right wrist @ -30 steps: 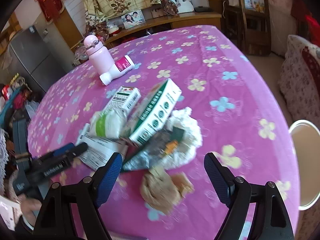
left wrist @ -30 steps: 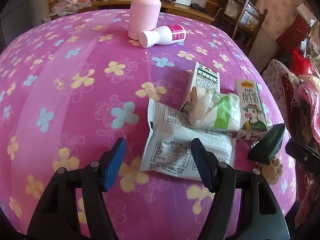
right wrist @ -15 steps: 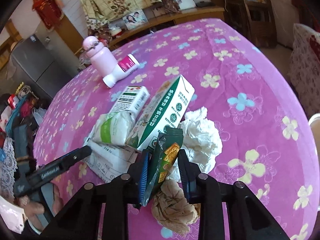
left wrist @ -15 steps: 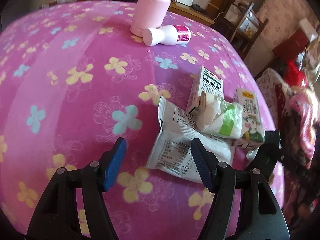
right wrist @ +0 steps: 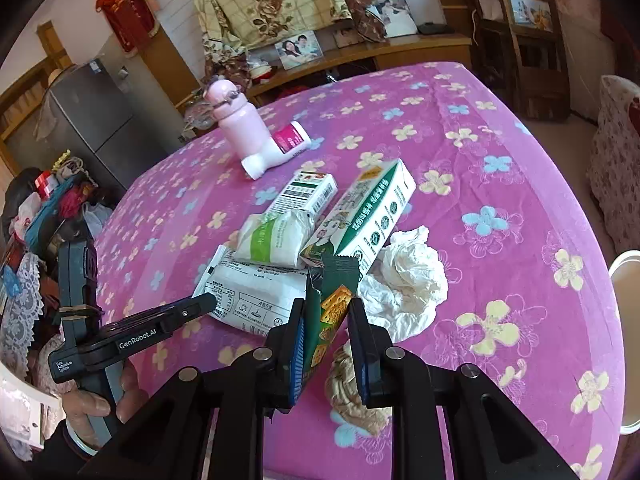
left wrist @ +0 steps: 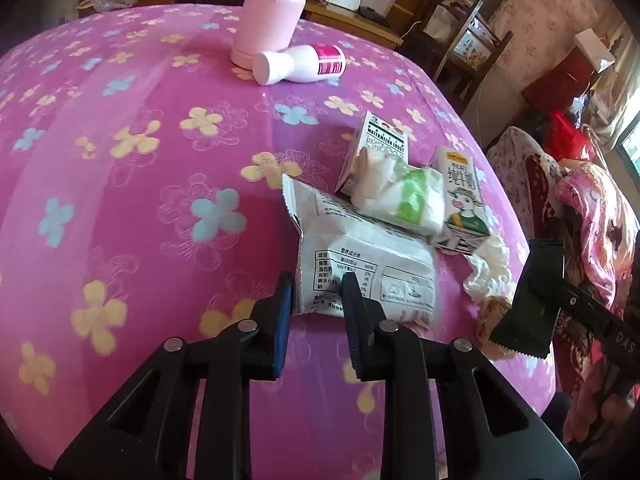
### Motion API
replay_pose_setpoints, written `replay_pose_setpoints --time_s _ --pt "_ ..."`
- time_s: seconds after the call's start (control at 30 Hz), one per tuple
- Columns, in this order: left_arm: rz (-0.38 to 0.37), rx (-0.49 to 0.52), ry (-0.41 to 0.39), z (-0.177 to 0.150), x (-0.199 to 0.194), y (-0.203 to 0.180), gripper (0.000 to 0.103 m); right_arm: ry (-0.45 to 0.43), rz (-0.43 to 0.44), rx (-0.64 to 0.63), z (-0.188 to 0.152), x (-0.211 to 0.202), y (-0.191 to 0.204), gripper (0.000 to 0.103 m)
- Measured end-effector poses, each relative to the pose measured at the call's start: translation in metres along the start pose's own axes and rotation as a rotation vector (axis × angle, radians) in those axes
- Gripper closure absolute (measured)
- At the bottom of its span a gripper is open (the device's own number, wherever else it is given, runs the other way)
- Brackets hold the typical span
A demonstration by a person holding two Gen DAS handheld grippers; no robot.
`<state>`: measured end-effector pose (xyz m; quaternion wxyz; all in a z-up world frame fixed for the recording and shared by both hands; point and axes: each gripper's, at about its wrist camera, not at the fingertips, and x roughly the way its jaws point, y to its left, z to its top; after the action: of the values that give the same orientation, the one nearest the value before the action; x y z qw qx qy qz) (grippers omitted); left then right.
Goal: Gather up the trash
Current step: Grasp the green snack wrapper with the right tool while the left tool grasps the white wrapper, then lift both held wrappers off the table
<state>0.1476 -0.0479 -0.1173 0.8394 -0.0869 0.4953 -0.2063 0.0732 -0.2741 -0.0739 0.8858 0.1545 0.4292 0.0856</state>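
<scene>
A pile of trash lies on the pink flowered table [left wrist: 120,184]. My left gripper [left wrist: 318,288] is shut on the near edge of a white snack wrapper [left wrist: 372,264], which also shows in the right wrist view [right wrist: 248,296]. My right gripper [right wrist: 326,312] is shut on a dark green cracker wrapper [right wrist: 334,300] and holds it off the table; it also shows in the left wrist view [left wrist: 532,300]. A white-green packet [left wrist: 400,196], a milk carton [right wrist: 364,216], a small box [right wrist: 306,194], a crumpled white tissue [right wrist: 404,284] and a brown tissue [right wrist: 352,392] remain in the pile.
A pink flask [left wrist: 272,12] stands at the far side with a white bottle [left wrist: 300,66] lying beside it. A white bin rim [right wrist: 628,344] shows at the right edge. Chairs and furniture surround the table.
My left gripper moved forward and closed on the white wrapper's edge. My right gripper, which closed on the green wrapper half a second ago, has lifted it slightly.
</scene>
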Motion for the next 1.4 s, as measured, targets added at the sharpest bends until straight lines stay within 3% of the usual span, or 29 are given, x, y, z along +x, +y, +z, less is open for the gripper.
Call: replay_pose_setpoints --time_s 0.33,0.57,0.77,0.83,0.93,1.1,1.4 --pt "0.045 0.008 -0.039 -0.027 -0.045 0.009 0.085 -0.015 0.045 -0.017 -0.009 -0.023 0.012 0.083" --pt "0.054 -0.006 -0.012 -0.052 -0.054 0.022 0.085 0.012 0.06 -0.035 -0.018 -0.021 0.022 0.084" --pt "0.035 -0.031 0.009 -0.058 -0.047 0.031 0.077 0.035 0.061 -0.047 -0.025 -0.017 0.029 0.083" --pt "0.016 -0.048 0.011 -0.059 -0.044 0.035 0.061 0.035 0.06 -0.049 -0.025 -0.018 0.031 0.083" --pt "-0.017 -0.093 -0.006 -0.059 -0.043 0.042 0.054 0.035 0.059 -0.049 -0.026 -0.018 0.031 0.083" --pt "-0.051 -0.152 -0.022 -0.056 -0.04 0.049 0.053 0.042 0.058 -0.051 -0.026 -0.017 0.033 0.083" --pt "0.011 -0.05 -0.028 -0.058 -0.035 0.03 0.054 0.056 0.061 -0.052 -0.027 -0.012 0.033 0.083"
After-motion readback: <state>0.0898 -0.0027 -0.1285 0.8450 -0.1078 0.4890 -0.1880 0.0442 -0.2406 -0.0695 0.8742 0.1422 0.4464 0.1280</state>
